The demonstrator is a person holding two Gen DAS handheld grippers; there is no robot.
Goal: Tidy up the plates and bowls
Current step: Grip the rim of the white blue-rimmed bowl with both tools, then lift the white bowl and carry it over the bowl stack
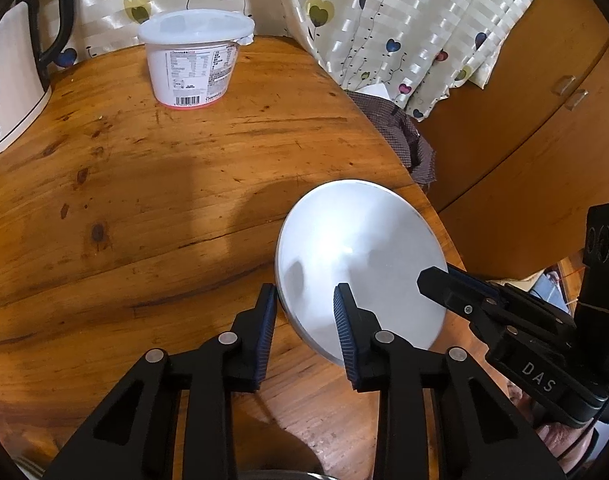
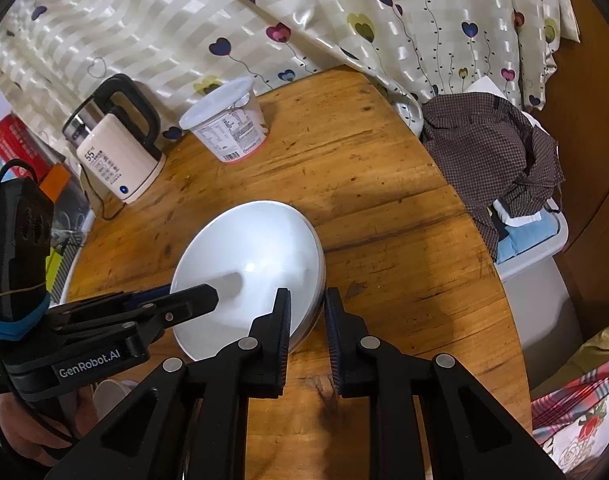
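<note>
A white bowl (image 1: 364, 240) (image 2: 256, 248) sits near the front edge of a round wooden table (image 1: 144, 200) (image 2: 384, 200). My left gripper (image 1: 306, 296) (image 2: 192, 294) straddles the bowl's left rim, one finger outside and one inside. A gap shows between the inner pad and the wall, so it reads as open. My right gripper (image 2: 307, 300) (image 1: 436, 276) straddles the opposite rim. Its pads look pressed on the wall, so it is shut on the bowl.
A lidded white plastic tub (image 1: 194, 56) (image 2: 226, 120) and a cream electric kettle (image 1: 12, 80) (image 2: 116, 148) stand at the table's back. A heart-print curtain (image 2: 264, 12) hangs behind. A checked cloth (image 2: 488, 148) lies over a bin to the right, beside a wooden cabinet (image 1: 524, 140).
</note>
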